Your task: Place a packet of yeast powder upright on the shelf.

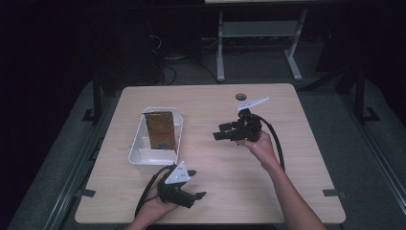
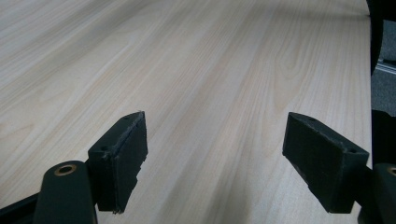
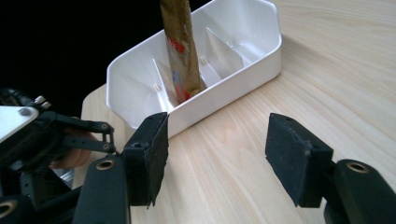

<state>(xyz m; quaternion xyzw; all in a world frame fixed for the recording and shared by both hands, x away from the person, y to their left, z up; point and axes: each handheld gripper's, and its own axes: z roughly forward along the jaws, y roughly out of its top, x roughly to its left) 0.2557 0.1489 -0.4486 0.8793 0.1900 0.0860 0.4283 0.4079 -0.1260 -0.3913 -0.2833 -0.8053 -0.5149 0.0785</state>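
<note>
Two open grippers over a wooden counter (image 1: pixel 287 158), neither holding anything.
Left gripper (image 1: pixel 195 196) sits near the counter's near edge, jaws spread; right gripper (image 1: pixel 221 132) hovers mid-counter, jaws apart, aimed toward the white divided tray (image 1: pixel 136 153). A brown packet (image 1: pixel 159 130) stands upright inside the tray's middle compartment.

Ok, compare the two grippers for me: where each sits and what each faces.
The left gripper sits near the table's front edge, just in front of the white tray; the right gripper sits mid-table, to the tray's right. The left faces bare wood; the right faces the tray and its brown packet. Both are open and hold nothing.
</note>
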